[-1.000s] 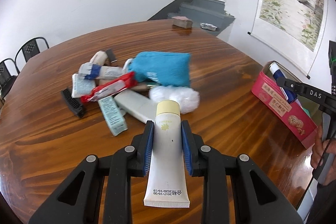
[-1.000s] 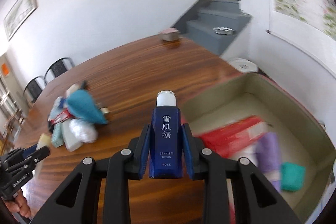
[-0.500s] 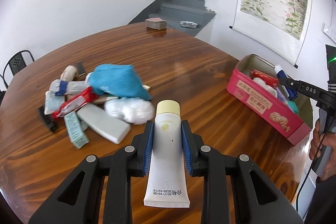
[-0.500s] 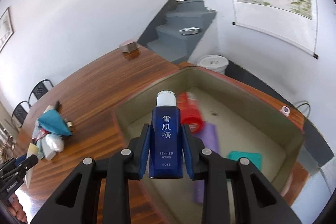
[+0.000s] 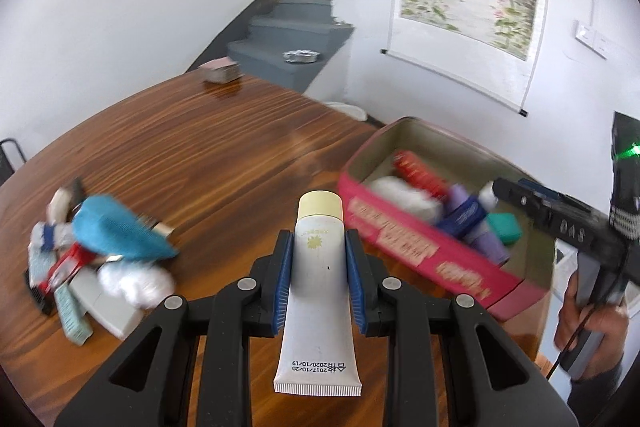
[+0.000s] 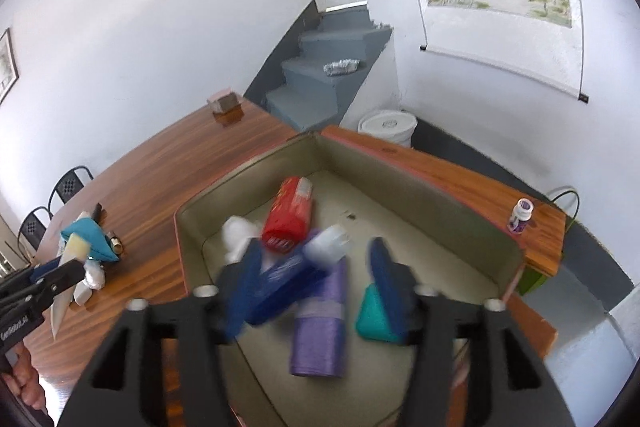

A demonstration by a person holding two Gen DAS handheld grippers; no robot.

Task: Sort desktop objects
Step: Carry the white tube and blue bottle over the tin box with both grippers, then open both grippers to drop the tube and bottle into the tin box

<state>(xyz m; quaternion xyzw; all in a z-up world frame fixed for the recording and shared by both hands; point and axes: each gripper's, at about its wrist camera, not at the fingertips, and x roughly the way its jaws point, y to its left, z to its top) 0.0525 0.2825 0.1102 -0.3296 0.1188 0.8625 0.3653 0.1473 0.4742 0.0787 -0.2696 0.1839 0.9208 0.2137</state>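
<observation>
Your right hand-held gripper [image 6: 316, 279] has just opened wide, dropping the blue bottle [image 6: 280, 281] into the box [image 6: 420, 187], while your left hand-held gripper [image 5: 319, 279] carries the clamped tube [image 5: 318, 291] boxward.

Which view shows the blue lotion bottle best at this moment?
The right wrist view: the blue lotion bottle lies blurred in the pink box, across the purple pack, under the right claw, whose jaws have just been opening. The left wrist view shows only part of it.
</observation>
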